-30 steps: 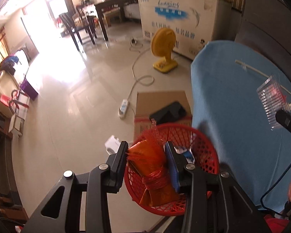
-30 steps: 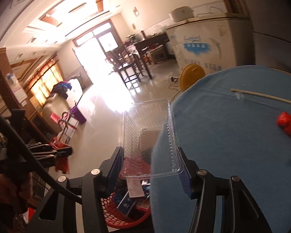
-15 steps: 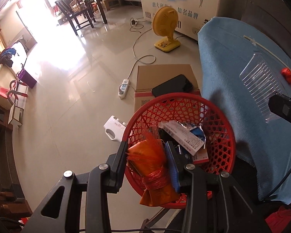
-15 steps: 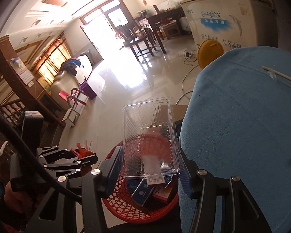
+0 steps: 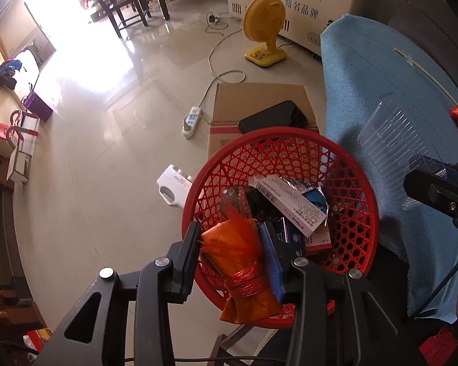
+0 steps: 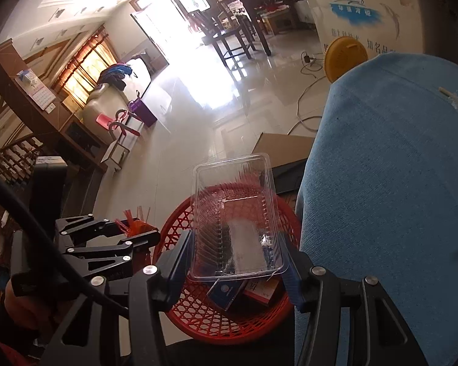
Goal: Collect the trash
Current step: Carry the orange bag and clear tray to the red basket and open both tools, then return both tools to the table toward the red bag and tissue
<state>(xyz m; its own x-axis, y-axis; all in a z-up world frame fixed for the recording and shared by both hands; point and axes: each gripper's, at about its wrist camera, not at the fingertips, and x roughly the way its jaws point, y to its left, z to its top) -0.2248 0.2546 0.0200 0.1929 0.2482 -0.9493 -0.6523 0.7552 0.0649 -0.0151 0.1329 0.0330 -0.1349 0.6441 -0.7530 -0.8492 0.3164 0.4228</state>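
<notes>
Above the red basket, my left gripper, jaws opening, pinches the soft orange pouch; my right gripper clamps the light, crushable clear tray by its long sides.

The red basket is sitting wide open on top, so there's room to come straight down, but cartons and wrappers are already piling up across its floor. The blue-covered table is crowding its right rim, and a cardboard box is butting against the far side. Both tools are hanging over the mouth, left tool opening, right tool alongside
</notes>
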